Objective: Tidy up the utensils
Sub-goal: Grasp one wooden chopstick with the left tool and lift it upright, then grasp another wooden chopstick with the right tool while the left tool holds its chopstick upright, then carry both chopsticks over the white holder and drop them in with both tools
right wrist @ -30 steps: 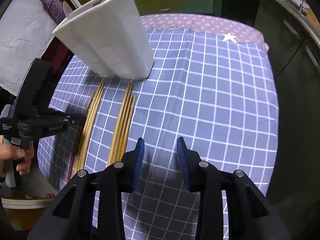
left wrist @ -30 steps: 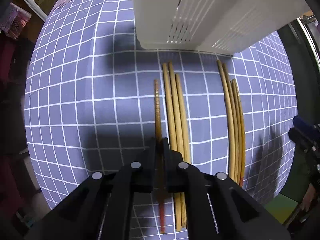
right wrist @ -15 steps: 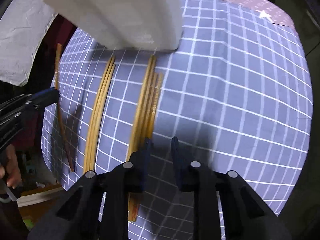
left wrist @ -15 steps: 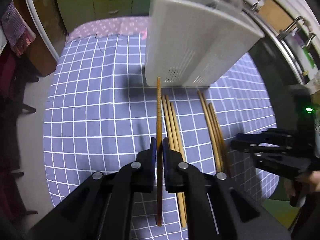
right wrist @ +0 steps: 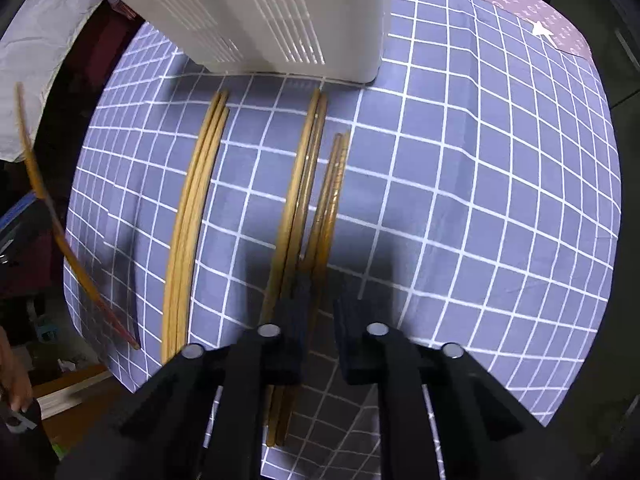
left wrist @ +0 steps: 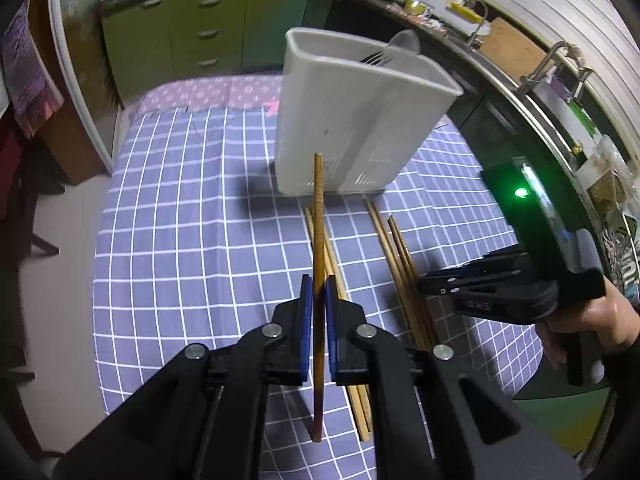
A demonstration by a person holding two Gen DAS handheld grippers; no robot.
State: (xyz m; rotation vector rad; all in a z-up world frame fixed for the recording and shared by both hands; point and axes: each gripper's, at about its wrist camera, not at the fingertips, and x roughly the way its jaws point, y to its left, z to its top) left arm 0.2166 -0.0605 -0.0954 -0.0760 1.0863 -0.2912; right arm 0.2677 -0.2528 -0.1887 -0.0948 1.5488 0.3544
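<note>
Left hand-held gripper [left wrist: 315, 300] clamped on single chopstick [left wrist: 318, 240], lifted off surface [left wrist: 180, 240]. Right hand-held gripper [right wrist: 318, 312] narrow, jaws closing over right chopstick bundle [right wrist: 316, 184]; grip unclear. Left bundle [right wrist: 196, 208] near white holder [left wrist: 352, 120].

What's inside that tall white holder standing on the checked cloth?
Over the rim of the white holder, the bowl of a metal spoon and some fork tines stick up. Their handles, and anything else inside, are hidden by its walls.

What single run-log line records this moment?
left tool: shut on one chopstick, lifted | right tool: shut at right chopsticks | holder: standing
</note>
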